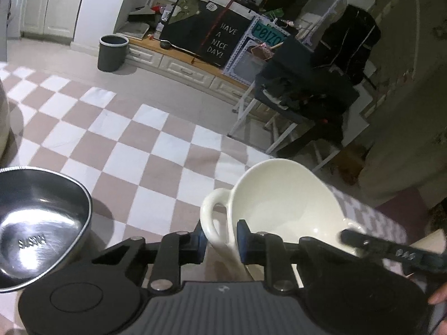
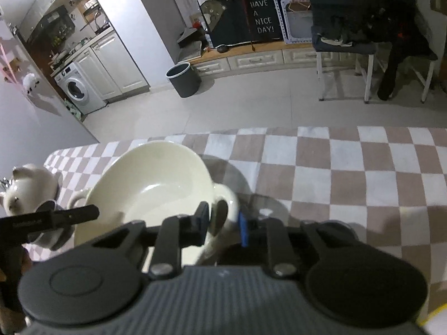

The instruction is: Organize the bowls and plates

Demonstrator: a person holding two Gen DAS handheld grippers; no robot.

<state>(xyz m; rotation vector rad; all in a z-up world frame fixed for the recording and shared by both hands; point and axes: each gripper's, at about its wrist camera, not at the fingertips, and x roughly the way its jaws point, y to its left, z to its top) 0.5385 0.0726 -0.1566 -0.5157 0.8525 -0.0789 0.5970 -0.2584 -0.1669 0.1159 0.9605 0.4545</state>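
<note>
The left tool [image 1: 222,241] is closing its blue-padded jaws narrowly around one looped handle of the cream ceramic two-handled bowl [image 1: 282,206], one pad sitting outside the loop and the other against the bowl's wall just inside the rim, so the pads appear to be pressing on that handle. The right tool [image 2: 223,223] is doing the same at the opposite handle, its jaws standing close together with the cream loop between them and seemingly clamped on it. Gripping both handles at once is probably meant to keep this wide, heavy bowl level and steady, since a hold on one side alone would likely let it tip. The bowl is sitting near the edge of the bench [image 2: 349,173], which is covered in a pink-and-white chequered cloth, and whether its base is resting on the cloth or just clear of it cannot be told. Just beyond the left tool, towards the bench's left side, a shiny round stainless-steel bowl [image 1: 42,223] is standing apart from the cream bowl, a likely partner for stacking. A white ceramic teapot [image 2: 28,189] is standing beside the cream bowl near the bench's corner.
</note>
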